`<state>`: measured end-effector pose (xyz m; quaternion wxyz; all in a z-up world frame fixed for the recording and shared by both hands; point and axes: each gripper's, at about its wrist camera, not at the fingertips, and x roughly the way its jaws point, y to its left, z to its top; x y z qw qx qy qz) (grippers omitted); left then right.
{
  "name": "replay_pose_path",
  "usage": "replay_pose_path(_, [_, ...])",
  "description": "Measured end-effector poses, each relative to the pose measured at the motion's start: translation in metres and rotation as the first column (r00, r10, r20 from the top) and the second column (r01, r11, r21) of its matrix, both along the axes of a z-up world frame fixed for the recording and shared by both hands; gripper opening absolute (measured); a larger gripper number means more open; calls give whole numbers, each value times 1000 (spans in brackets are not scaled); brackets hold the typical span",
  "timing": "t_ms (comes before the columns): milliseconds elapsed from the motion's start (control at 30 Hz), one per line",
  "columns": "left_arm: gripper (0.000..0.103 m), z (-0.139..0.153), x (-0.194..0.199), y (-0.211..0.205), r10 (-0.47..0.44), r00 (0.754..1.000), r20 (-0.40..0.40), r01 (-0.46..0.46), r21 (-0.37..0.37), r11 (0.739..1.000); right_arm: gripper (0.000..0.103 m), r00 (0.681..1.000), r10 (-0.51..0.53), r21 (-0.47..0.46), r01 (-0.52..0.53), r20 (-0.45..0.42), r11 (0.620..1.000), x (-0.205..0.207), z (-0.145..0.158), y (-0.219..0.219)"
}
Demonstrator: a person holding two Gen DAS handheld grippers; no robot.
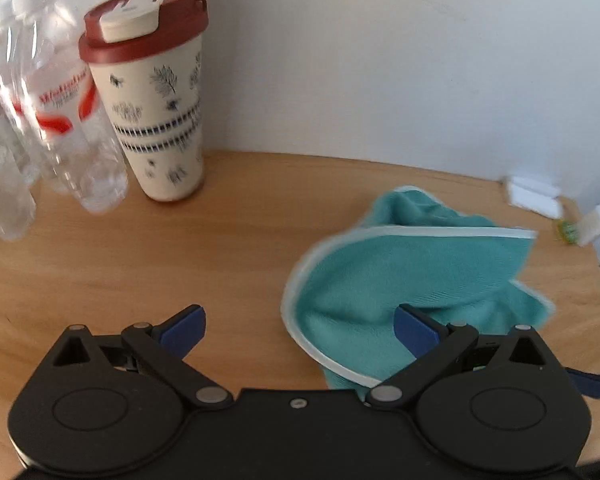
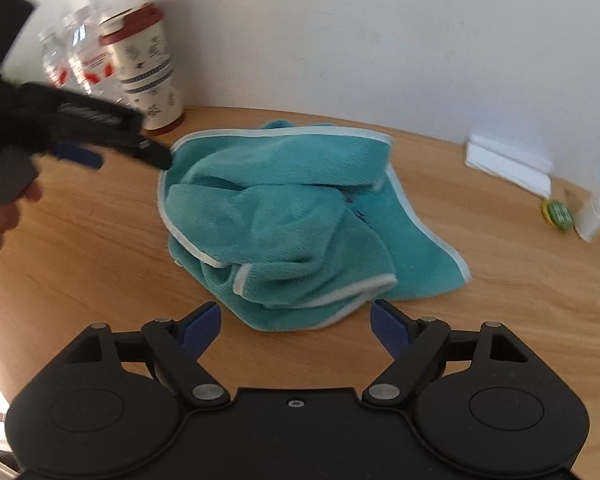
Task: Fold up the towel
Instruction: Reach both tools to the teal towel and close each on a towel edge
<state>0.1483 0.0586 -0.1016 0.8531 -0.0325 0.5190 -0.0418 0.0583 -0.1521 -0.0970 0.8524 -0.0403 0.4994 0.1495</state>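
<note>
The teal cloth towel with pale trim (image 2: 284, 216) lies crumpled in the middle of the round wooden table (image 2: 100, 248), nothing folded yet, and the left gripper (image 1: 300, 330) and right gripper (image 2: 296, 326) both gape wide, holding nothing.

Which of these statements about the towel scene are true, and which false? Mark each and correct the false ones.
1. The towel lies crumpled on the table. True.
2. The right gripper is shut on the towel. False: it is open, holding nothing.
3. The cup has a red lid. True.
4. The bottles lie on the towel. False: they stand beside the cup, apart from the towel.
5. The left gripper is open. True.
</note>
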Motion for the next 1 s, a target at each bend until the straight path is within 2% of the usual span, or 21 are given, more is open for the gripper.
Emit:
replay_pose_path(67, [102, -7, 6, -1, -18, 1000, -11, 18, -18, 1000, 86, 1000, -15, 31, 14, 2, 999, 2, -3, 3])
replay_pose_path(100, [102, -8, 8, 0, -22, 1000, -12, 21, -25, 999, 82, 1000, -14, 32, 14, 1, 999, 2, -3, 4])
replay_pose_path(233, [102, -17, 17, 2, -35, 999, -13, 34, -50, 998, 73, 1000, -20, -18, 20, 0, 1000, 10, -14, 22])
replay_pose_path(333, [101, -21, 21, 3, -39, 999, 9, 39, -32, 999, 55, 998, -62, 8, 62, -34, 998, 18, -22, 25])
replay_pose_path(367, [98, -22, 22, 2, -47, 999, 13, 47, -26, 999, 48, 996, -78, 13, 79, -40, 997, 20, -24, 26])
replay_pose_path(400, [91, -24, 23, 1, -62, 998, 9, 63, -34, 997, 48, 996, -83, 12, 84, -40, 996, 20, -24, 26])
replay_pose_path(500, [85, -27, 27, 0, -92, 996, -3, 92, -56, 994, 47, 990, -128, -42, 126, -61, 991, 21, -33, 29])
replay_pose_path(533, [82, -28, 28, -1, -98, 995, 2, 98, -60, 993, 43, 987, -144, -39, 142, -63, 989, 20, -34, 28])
replay_pose_path(567, [81, -29, 29, -1, -110, 994, 6, 110, -70, 992, 33, 986, -152, -30, 150, -69, 988, 19, -35, 27])
replay_pose_path(600, [73, -29, 30, -1, -123, 992, 15, 123, -80, 989, 24, 984, -159, -21, 158, -75, 987, 19, -35, 26])
replay_pose_path(633, [62, -30, 30, -1, -135, 990, 24, 137, -89, 987, 21, 980, -180, -15, 179, -79, 984, 17, -35, 24])
replay_pose_path(767, [45, -27, 28, -2, -164, 985, 50, 169, -103, 980, 16, 972, -228, -10, 227, -58, 974, 9, -30, 19])
replay_pose_path(833, [21, -25, 26, -2, -174, 983, 62, 179, -94, 979, 14, 969, -242, 1, 242, -58, 970, 6, -26, 16])
replay_pose_path(1000, [9, -19, 19, -5, -180, 981, 70, 186, -79, 979, 12, 971, -236, 3, 236, -25, 972, -5, -9, 7])
